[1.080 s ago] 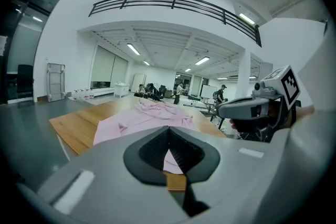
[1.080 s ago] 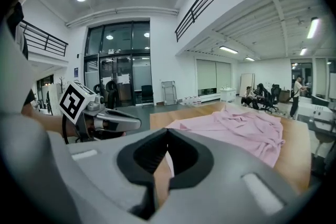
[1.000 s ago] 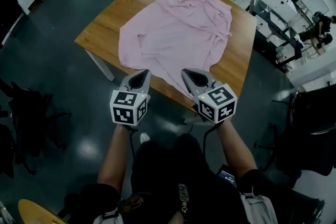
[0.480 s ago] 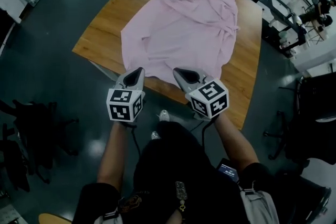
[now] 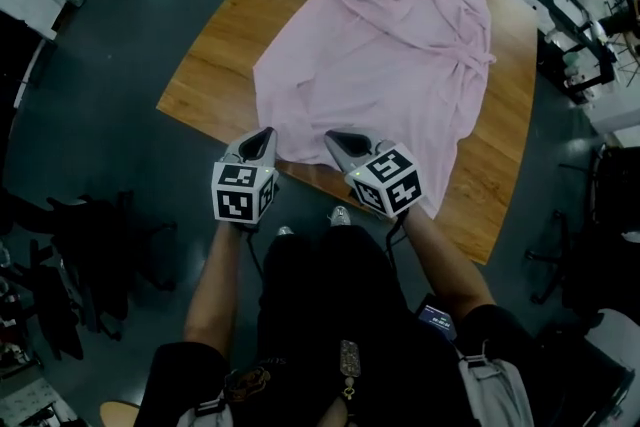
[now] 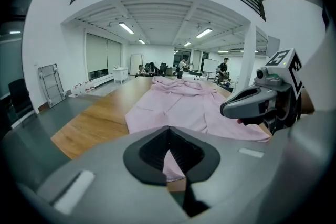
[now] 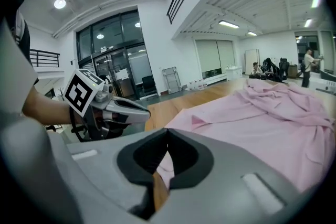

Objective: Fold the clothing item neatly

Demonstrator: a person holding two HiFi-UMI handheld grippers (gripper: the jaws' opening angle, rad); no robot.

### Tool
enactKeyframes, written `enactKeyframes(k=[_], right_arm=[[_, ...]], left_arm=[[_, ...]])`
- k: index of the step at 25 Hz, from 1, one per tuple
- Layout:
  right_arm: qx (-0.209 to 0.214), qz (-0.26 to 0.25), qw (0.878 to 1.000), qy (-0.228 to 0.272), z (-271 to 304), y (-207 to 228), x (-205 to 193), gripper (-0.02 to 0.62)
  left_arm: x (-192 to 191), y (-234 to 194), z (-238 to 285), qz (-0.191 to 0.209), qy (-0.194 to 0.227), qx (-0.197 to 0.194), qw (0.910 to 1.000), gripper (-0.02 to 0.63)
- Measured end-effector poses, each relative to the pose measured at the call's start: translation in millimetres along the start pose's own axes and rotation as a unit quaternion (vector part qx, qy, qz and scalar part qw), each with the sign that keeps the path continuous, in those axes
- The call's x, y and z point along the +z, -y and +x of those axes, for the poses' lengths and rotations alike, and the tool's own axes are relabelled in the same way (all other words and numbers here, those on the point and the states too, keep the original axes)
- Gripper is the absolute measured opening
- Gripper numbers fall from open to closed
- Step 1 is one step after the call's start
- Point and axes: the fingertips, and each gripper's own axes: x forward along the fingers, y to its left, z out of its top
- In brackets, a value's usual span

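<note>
Closest to the person, the left gripper (image 5: 262,137) and the right gripper (image 5: 338,139) are side by side at the near edge of the wooden table (image 5: 215,55). Both have their jaws pressed together with nothing in them. Their tips point at the bottom edge of the pink shirt (image 5: 385,55), just in front of them. The shirt lies spread out on the table. Its long way runs away from the person, leaning a bit to the right. Its top end is far off and bunched up.
</note>
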Motion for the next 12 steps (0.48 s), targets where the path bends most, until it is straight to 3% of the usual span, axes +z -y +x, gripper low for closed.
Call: enactKeyframes(k=[5,8,10,12], right_arm=[[-0.028,0.009,0.999,-0.026,38.2,-0.8,-5.5,0.003],[-0.076,0.026,0.995,-0.060,62.7,7.0,-22.2,0.004],[-0.106,0.040,0.990,-0.081,76.0,11.9,-34.0,0.050],[-0.138,0.058,0.984,-0.095,83.2,17.8,-45.2,0.054]], left_arm=[[-9.0,-31.9,15.1,0.016,-0.023,-0.029,0.9992,0.008],[-19.5,-48.9,28.9,0.032,-0.042,-0.062,0.9967,0.008],[-26.1,-57.9,38.7,0.046,-0.055,-0.088,0.9936,0.008],[-30.9,-60.8,48.3,0.061,-0.063,-0.118,0.9891,0.008]])
